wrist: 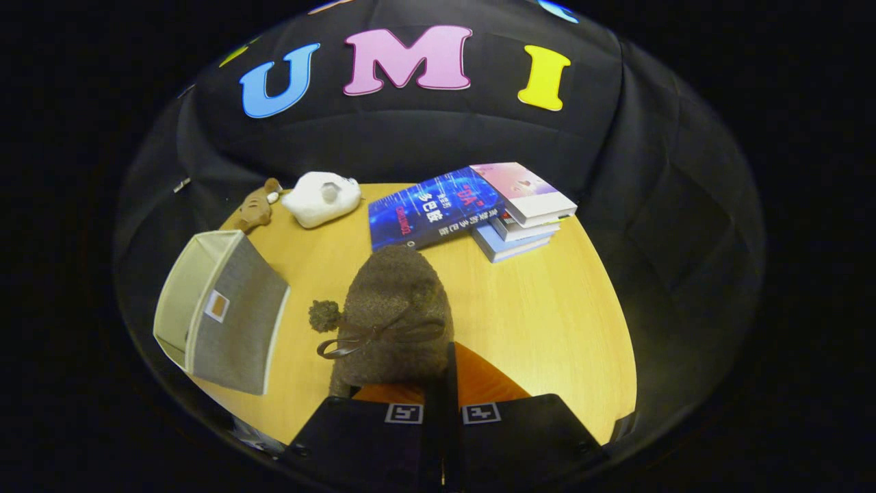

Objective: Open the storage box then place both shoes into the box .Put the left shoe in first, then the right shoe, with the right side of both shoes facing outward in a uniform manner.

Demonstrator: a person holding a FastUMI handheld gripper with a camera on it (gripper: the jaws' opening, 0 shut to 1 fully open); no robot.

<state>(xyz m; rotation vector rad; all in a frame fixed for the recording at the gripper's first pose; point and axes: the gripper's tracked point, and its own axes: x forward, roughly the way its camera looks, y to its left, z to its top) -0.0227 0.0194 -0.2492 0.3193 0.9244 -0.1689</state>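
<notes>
Inspector: Shoe, brown and fuzzy with a bow, sits at centre frame, its long axis running away from the gripper toward the books.

Clerk: Fingers?

Inspector: Drawn close together, seemingly pinching the shoe's near rim; both-sided contact I cannot tell.

Clerk: Box?

Inspector: Storage box stands at left of frame, just beside the shoe, opening tilted leftward. Bare table at right gives swinging room.
</notes>
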